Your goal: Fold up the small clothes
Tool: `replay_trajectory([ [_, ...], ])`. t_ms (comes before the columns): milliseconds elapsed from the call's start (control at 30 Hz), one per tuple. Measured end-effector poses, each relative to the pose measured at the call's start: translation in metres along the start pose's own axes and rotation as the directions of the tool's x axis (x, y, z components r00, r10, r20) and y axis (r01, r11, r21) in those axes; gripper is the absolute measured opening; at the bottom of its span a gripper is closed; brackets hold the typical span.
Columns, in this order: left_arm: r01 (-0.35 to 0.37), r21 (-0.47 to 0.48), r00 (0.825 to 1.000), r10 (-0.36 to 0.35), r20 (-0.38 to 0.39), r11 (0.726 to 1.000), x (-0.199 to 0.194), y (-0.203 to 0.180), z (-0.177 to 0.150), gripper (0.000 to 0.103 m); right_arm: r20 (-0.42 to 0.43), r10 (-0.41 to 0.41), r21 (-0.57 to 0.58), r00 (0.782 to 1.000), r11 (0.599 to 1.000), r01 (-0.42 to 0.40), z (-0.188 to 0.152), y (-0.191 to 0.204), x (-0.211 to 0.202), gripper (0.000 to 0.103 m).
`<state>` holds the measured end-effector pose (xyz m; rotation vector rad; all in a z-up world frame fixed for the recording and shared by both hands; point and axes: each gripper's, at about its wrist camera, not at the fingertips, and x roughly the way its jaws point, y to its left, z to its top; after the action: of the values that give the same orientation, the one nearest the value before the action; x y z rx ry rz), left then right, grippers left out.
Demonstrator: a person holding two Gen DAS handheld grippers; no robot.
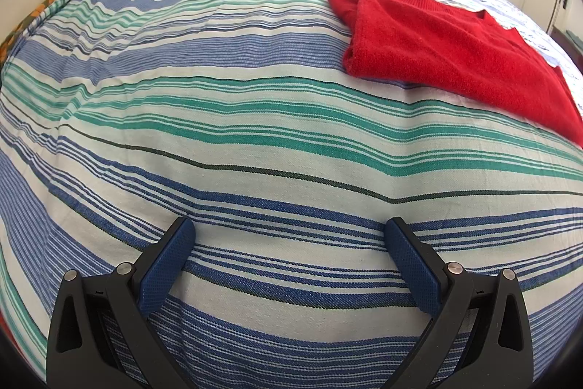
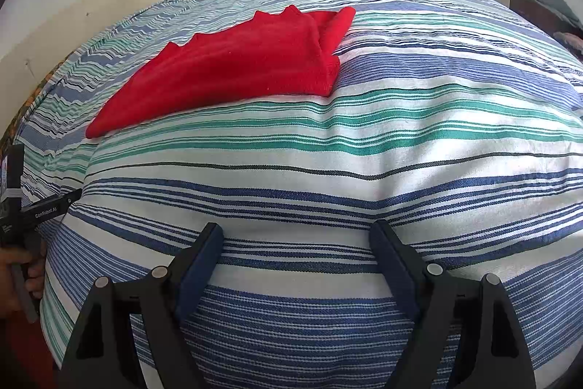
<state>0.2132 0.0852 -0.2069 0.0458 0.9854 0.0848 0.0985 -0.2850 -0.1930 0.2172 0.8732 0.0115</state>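
While both grippers are held low over the near part of the bed [image 1: 255, 148], the red garment [image 1: 455, 53] is seen lying farther off on the striped bedspread, already doubled into a compact, roughly rectangular shape with its layered edges showing along the far side. In the left wrist view it lies to the far right; in the right wrist view it lies to the far left [image 2: 233, 68]. The fingers of the left gripper [image 1: 290, 236] are spread wide and nothing is held between them. The fingers of the right gripper [image 2: 296, 239] are likewise released and empty. Folding of this piece is judged largely complete; a final tidying or a further garment may remain, though no other clothing is shown on the bed.
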Motion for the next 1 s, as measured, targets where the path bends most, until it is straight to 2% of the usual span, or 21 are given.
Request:
replay_trajectory([
  [800,-0.002,-0.001,1.000,0.002,0.005,1.000,0.0005,0.0001,0.0013,0.102,-0.002,0.001,-0.001,1.000,1.000,-0.001,0.0001,-0.0024,-0.0004,0.083],
  [1000,0.002,-0.003,1.000,-0.002,-0.018,1.000,-0.0012,0.0007,0.0044,0.102,-0.006,-0.001,-0.004,1.000,1.000,0.001,0.0008,-0.0042,-0.0004,0.083],
])
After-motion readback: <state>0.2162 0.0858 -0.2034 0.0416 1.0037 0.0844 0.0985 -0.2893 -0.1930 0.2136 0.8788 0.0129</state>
